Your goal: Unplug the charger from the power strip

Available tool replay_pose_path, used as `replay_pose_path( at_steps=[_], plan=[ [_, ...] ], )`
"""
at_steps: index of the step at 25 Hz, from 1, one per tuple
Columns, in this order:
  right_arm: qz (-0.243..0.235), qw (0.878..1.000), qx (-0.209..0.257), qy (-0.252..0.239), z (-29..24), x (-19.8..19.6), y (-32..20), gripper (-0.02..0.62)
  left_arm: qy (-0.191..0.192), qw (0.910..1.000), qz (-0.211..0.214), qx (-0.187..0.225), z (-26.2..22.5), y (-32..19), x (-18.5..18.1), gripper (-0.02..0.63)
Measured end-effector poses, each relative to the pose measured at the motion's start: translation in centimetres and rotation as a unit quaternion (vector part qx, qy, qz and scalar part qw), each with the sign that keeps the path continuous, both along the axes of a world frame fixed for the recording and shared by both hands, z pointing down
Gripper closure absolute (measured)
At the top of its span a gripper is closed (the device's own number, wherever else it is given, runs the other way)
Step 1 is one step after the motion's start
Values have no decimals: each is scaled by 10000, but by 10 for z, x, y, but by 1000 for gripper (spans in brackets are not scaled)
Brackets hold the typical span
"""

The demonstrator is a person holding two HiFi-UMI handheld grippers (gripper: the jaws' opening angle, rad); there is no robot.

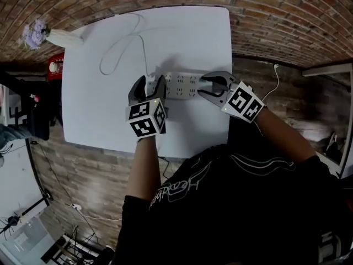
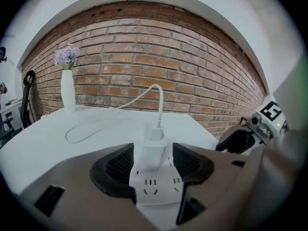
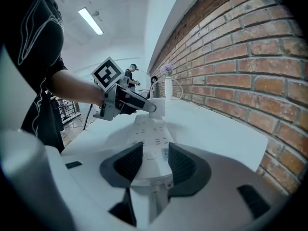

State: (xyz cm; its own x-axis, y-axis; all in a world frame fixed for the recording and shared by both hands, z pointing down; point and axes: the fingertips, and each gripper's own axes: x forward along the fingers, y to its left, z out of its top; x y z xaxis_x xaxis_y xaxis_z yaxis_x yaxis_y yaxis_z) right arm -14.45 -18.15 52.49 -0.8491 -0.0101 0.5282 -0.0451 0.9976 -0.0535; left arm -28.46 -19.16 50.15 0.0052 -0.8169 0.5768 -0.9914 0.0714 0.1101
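A white power strip (image 1: 185,85) lies across the near part of the white table (image 1: 182,32). A white charger (image 2: 154,150) stands plugged into its left end, and its cable (image 1: 118,51) loops away toward the back. My left gripper (image 1: 149,83) is open, its pads either side of the charger with narrow gaps showing (image 2: 154,162). My right gripper (image 1: 203,87) straddles the strip's right end (image 3: 153,138). Its jaws (image 3: 155,162) sit close along the strip's sides and look open. The right gripper view also shows the left gripper (image 3: 137,102) at the charger (image 3: 159,107).
A white vase (image 1: 60,36) with purple flowers stands at the table's far left corner. A brick wall runs behind the table. A red object (image 1: 55,65) sits off the table's left edge. A cord (image 1: 273,87) hangs at the right.
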Motion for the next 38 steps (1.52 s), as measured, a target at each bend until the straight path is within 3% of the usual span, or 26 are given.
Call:
replay_pose_path(
  at_steps=[4,9,15,38],
  plan=[
    [56,10000,10,6,0,0,-1,449,-122,9998,78,-101,9,-6,3,373],
    [112,9999,2,-23,1,1,-1,449,-329,9992,6,-245,13,-8,-2,451],
    [175,9998,2,-56,0,0,-2,449,-708,9969,38,-346,15,-8,-1,469],
    [288,9995,23,-126,0,-1,-6,476,-10,9997,-61,-227,14,-6,-3,476]
  ],
)
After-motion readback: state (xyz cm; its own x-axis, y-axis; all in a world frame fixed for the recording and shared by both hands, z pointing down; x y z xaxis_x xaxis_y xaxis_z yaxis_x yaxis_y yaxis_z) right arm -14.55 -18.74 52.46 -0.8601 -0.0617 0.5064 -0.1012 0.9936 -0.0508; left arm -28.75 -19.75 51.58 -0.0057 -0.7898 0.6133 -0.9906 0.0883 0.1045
